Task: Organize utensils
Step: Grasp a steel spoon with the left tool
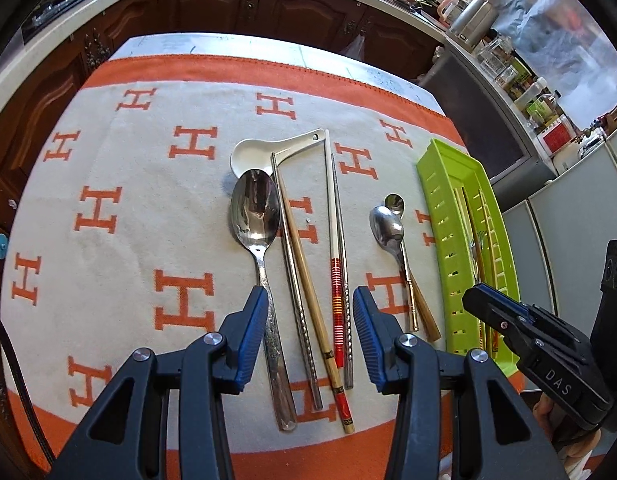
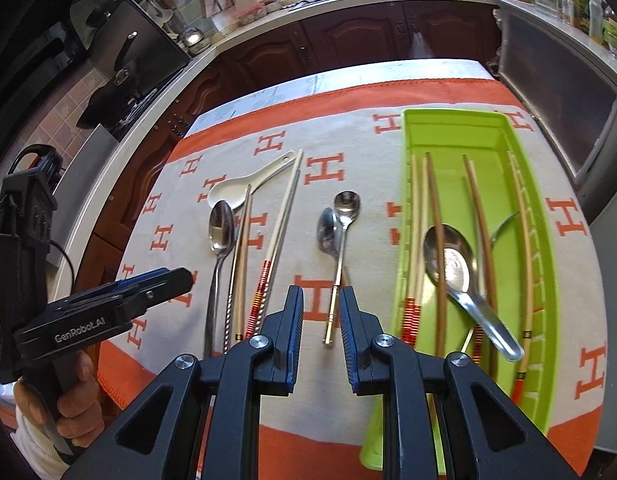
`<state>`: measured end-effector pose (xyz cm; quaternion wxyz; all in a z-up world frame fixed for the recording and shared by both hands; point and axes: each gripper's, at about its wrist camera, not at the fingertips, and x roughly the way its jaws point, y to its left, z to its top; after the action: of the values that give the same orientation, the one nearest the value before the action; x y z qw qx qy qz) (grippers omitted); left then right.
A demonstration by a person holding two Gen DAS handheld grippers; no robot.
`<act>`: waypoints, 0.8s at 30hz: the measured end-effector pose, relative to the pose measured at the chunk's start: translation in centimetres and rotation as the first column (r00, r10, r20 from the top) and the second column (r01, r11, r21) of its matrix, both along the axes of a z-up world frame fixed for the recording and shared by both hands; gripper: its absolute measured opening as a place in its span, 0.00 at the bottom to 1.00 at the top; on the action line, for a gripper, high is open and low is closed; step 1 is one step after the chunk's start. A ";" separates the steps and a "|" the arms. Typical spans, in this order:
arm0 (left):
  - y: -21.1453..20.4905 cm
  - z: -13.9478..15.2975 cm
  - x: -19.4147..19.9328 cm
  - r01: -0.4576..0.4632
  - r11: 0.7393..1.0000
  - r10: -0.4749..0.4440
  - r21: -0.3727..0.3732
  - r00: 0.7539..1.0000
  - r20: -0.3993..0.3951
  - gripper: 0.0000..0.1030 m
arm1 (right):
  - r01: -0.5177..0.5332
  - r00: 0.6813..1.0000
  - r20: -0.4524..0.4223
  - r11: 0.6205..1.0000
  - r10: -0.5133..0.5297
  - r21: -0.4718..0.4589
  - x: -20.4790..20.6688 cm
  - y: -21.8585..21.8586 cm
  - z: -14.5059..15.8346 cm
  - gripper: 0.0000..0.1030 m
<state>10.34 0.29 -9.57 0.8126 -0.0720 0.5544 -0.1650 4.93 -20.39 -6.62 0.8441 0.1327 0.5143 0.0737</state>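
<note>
room: kitchen, dark wood cabinet doors [image 1: 212,8] under a pale counter that wraps the back; jars and bottles on the right side.
worktop: covered by a white cloth [image 1: 128,184] with orange H marks and an orange border.
left view, claw: left claw [image 1: 310,336] hangs over the cloth, jaws spread, nothing pinched. The handles of the middle group of utensils lie below the gap.
left view, utensils: big steel spoon [image 1: 254,210] bowl up, handle running toward the camera. White ceramic soup spoon [image 1: 264,152] just behind it, touching or nearly so. Wooden chopstick [image 1: 304,276] and a steel chopstick [image 1: 292,276] lie right of the big spoon. A white chopstick with a red striped grip [image 1: 334,240] lies next to the right, a second steel one alongside it.
left view, small spoons: two small spoons [image 1: 390,224] overlap between the chopsticks and the tray.
left view, tray: green slotted tray [image 1: 440,208] at the right edge of the cloth; contents mostly hidden by its wall. Right claw [image 1: 474,296] in front of the tray's near end.
right view, claw: right claw [image 2: 320,324] jaws narrow but apart, gripping nothing; the slim gold-tipped handle of a small spoon [image 2: 340,240] lies on the cloth below the gap.
right view, tray: green tray [image 2: 548,248] holds several chopsticks lengthwise plus a steel spoon [image 2: 452,264] lying across them at an angle.
right view, loose group: big spoon, white soup spoon and chopsticks lie on the cloth left of the small spoons.
right view, left claw: visible at left [image 2: 180,280], held by a hand [image 2: 74,408]; jaw gap not readable from this side.
</note>
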 end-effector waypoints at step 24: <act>0.3 -5.6 6.5 0.004 1.000 -0.006 0.012 0.985 0.172 0.41 | -0.048 0.999 -0.013 0.998 0.049 0.040 2.8 2.2 -2.7 0.18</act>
<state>16.82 0.62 -15.22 0.8573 -0.0513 0.4834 -0.1696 7.72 -18.18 -9.30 0.8358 0.1375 0.5214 0.1034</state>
